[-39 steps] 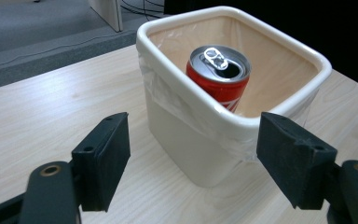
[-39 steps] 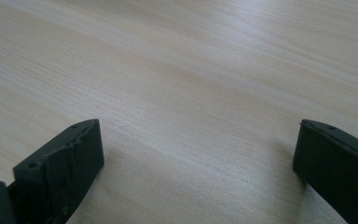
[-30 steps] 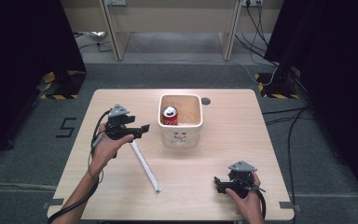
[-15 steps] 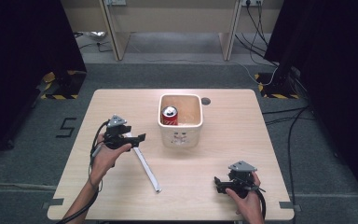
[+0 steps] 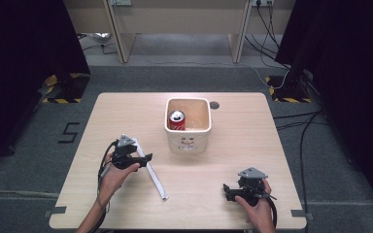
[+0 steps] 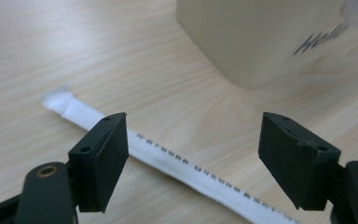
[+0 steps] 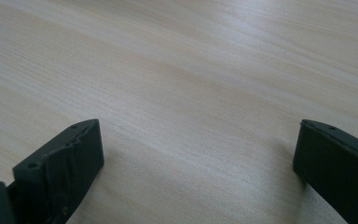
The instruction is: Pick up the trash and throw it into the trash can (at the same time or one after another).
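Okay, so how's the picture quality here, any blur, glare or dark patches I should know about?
High view: the table is evenly lit, with both sides of the room in deep shadow. Left gripper view: the wrapped straw is fairly sharp, while the cream tub behind it is soft, its lettering smeared. Right gripper view: pale glare across the far wood, and the near jaws are out of focus.

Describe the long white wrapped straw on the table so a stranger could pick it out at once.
Start at the cream square tub in the middle of the wooden table, which holds a red can. Just to its left, a thin white paper-wrapped straw lies flat and slanted on the wood, under the open left gripper. It is the table's one long, flat, loose thing.
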